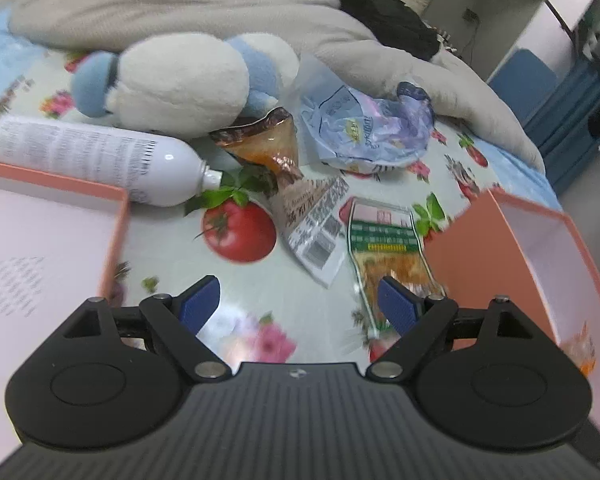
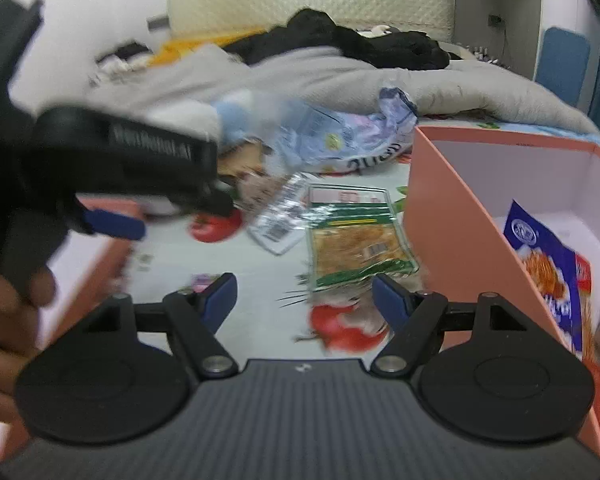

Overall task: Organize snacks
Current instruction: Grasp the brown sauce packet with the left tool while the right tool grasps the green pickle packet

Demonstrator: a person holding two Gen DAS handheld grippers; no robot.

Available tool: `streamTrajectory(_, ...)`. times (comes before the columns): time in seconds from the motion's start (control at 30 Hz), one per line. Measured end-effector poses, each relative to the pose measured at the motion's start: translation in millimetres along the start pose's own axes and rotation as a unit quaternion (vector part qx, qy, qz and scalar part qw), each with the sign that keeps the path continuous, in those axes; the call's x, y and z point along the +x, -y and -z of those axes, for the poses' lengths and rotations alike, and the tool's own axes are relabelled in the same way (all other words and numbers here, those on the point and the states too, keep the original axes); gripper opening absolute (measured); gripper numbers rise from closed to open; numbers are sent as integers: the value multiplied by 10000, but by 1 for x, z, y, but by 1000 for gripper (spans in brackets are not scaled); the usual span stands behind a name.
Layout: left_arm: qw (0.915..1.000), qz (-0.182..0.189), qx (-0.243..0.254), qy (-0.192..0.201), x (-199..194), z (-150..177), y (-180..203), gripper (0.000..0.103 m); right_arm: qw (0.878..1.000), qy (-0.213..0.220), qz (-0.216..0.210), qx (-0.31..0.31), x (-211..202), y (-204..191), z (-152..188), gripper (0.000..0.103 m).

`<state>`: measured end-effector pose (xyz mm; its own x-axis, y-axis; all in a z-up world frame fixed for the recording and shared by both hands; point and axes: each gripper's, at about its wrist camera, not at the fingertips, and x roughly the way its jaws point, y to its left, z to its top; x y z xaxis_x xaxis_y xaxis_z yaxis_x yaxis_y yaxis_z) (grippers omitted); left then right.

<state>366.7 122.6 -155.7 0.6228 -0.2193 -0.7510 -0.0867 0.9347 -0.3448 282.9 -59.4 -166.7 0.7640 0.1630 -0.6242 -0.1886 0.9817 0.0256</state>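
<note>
Green-and-clear plastic is what jumps out first: a flat snack pouch (image 1: 388,252) with orange-ish strips inside lies on the bed sheet (image 1: 260,292), a pale sheet with a tomato and flower print. From the left wrist view it sits at about 2 o'clock from the left gripper (image 1: 300,304), and its lower end disappears behind that gripper's right-hand blue pad. Touching its left edge, maybe overlapping a bit, is a silvery packet with barcodes (image 1: 320,236), and a crinkly brown-orange wrapper (image 1: 268,148) stands up just past that at 12 o'clock. A pale blue and purple bag (image 1: 372,128) is crumpled further back at 1 o'clock.

Both grippers are spread wide with nothing between the pads. The right gripper (image 2: 304,300) hangs over the sheet with the green pouch right ahead at 12 to 1 o'clock, and the blurry left gripper crosses that view at 10 o'clock with a hand (image 2: 4,304) on it.

An open salmon-pink box (image 2: 452,216) stands just beside the pouch at 3 o'clock, with a blue snack bag (image 2: 548,264) already in it. A second pink tray (image 1: 116,236) is at 9 o'clock, with a white bottle (image 1: 100,156) lying behind it, a white-and-blue plush toy (image 1: 180,84) past that, and a grey blanket (image 1: 220,12) at the back.
</note>
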Motion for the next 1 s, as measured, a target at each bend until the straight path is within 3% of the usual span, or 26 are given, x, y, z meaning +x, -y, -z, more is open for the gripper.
streamTrajectory(0.4,9990,234,-372,79,77,-52,-9,87,9986,-126,518,46,77,1,-26,76)
streamTrajectory(0.63,9973,261,-687,13,105,-57,-15,85,9951,-711,677,138,104,6,-40,76)
streamTrajectory(0.77,9994,31,-357,39,118,-58,-12,72,9929,-950,711,9,114,2,-44,76)
streamTrajectory(0.83,9989,87,-452,34,121,-61,-16,68,9912,-1149,655,-8,121,3,-42,72)
streamTrajectory(0.9,9988,120,-468,-18,123,-64,-16,54,9914,-1151,625,16,124,5,-40,73)
streamTrajectory(1.0,9991,113,-402,0,124,-66,-16,48,9919,-1146,550,4,122,8,-38,68)
